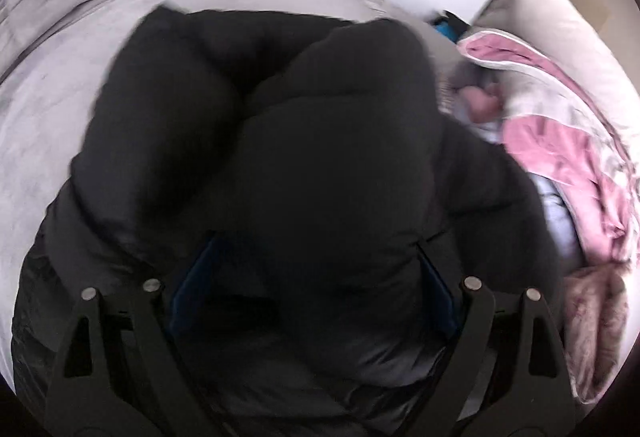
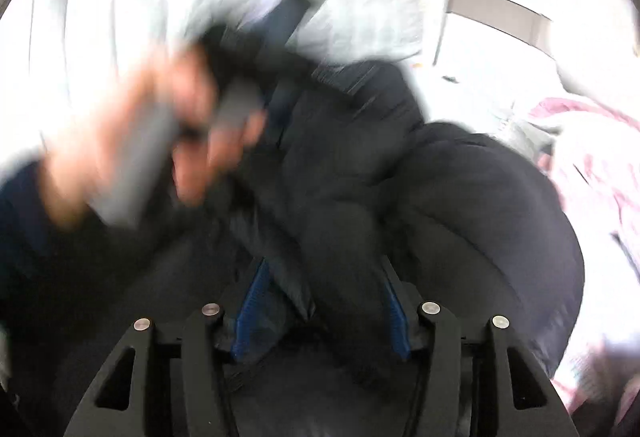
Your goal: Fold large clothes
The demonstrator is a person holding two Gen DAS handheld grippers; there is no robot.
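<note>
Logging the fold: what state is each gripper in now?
Left gripper: fingers wide, black puffer jacket between; grip unclear.
Right gripper: part open; jacket between, grip unclear.

Right wrist view smeared by motion — the hand [image 2: 168, 129] and what it grips are unreadable; black jacket [image 1: 280, 157] hides both grippers' fingertips.

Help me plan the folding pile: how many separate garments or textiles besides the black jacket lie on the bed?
2 visible: a pink-and-white garment right of the black puffer jacket, and a pale blue piece tucked under it. More may be hidden.

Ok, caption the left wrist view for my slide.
Left gripper spread wide over a black puffer jacket on a grey bed.
</note>
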